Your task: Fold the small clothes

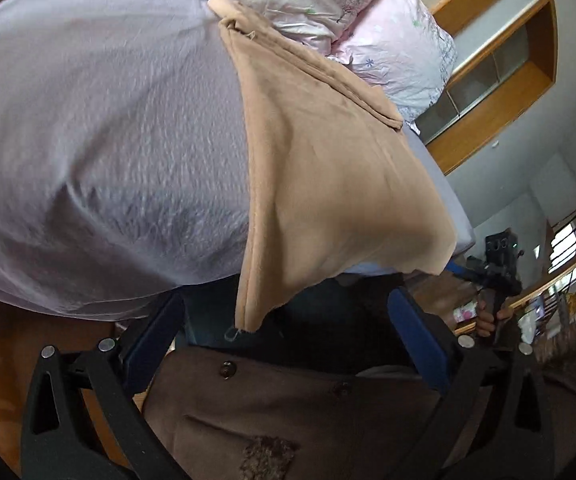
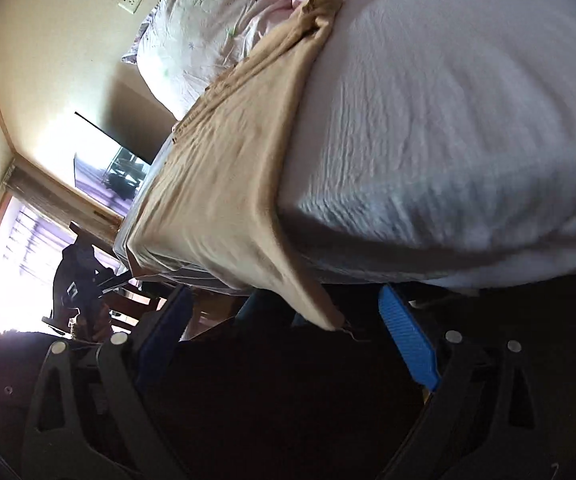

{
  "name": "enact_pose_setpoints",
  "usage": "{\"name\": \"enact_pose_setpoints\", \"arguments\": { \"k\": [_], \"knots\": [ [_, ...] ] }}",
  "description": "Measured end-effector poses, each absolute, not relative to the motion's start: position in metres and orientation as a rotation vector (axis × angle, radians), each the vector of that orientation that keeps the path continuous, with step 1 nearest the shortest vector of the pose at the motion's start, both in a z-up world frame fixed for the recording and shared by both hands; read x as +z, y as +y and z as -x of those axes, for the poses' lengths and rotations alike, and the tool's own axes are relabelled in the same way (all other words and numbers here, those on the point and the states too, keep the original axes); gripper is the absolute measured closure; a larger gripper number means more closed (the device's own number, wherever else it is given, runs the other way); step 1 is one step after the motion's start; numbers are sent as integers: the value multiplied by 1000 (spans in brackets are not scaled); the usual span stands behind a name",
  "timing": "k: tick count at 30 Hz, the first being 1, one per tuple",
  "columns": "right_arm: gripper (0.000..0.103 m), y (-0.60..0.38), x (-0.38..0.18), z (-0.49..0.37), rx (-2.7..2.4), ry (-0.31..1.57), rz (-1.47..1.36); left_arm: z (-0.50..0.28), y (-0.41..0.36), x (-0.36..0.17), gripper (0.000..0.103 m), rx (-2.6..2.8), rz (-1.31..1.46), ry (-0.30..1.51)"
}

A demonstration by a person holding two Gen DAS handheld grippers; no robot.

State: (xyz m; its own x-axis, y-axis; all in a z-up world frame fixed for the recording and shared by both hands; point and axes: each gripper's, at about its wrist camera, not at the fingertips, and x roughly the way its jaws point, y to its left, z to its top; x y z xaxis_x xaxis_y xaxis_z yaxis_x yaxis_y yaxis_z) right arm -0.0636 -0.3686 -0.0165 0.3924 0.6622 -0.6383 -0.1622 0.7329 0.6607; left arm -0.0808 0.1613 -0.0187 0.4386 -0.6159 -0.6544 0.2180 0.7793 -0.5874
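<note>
A tan garment (image 1: 319,168) lies spread on the pale bed sheet (image 1: 100,140), with one corner hanging over the bed's near edge. It also shows in the right wrist view (image 2: 232,176), its corner drooping off the edge of the sheet (image 2: 447,120). My left gripper (image 1: 284,320) is open, its blue pads on either side of the hanging corner without touching it. My right gripper (image 2: 288,316) is open just below the drooping corner. The other gripper shows in each view, at the right (image 1: 499,272) and at the left (image 2: 80,280).
A floral pink quilt (image 1: 327,4) is bunched at the far end of the bed, also in the right wrist view (image 2: 216,28). The person's brown coat (image 1: 288,412) fills the foreground. A wooden cabinet (image 1: 499,80) and a bright window (image 2: 12,260) lie beyond the bed.
</note>
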Motion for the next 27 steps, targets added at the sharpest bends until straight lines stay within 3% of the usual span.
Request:
{"name": "enact_pose_setpoints", "arguments": {
  "k": [3,4,5,6,7,8,9,10,16,21,27],
  "knots": [
    [18,-358,-32,49,596,1061,-560,69,160,-27,1,-532,502,989],
    [26,-356,-37,46,613,1055,-575,66,159,-28,4,-535,515,985],
    [45,-353,-41,43,632,1051,-595,62,158,-29,10,-543,533,983],
    [60,-352,-44,42,657,1049,-614,61,158,-31,28,-553,555,985],
    [90,-349,-48,42,682,1051,-629,59,159,-34,42,-571,597,993],
    [97,-347,-50,43,704,1049,-635,57,160,-37,53,-604,656,995],
    [97,-346,-46,48,728,1028,-632,57,161,-39,78,-633,699,995],
    [98,-345,-40,52,758,999,-631,59,162,-40,91,-648,736,998],
    [98,-352,38,48,845,748,-621,60,168,8,94,-692,796,892],
    [98,-351,107,-14,834,532,-583,-1,173,80,94,-619,697,728],
    [97,-343,117,-160,537,582,-665,-144,185,86,94,-391,685,738]
  ]
}}
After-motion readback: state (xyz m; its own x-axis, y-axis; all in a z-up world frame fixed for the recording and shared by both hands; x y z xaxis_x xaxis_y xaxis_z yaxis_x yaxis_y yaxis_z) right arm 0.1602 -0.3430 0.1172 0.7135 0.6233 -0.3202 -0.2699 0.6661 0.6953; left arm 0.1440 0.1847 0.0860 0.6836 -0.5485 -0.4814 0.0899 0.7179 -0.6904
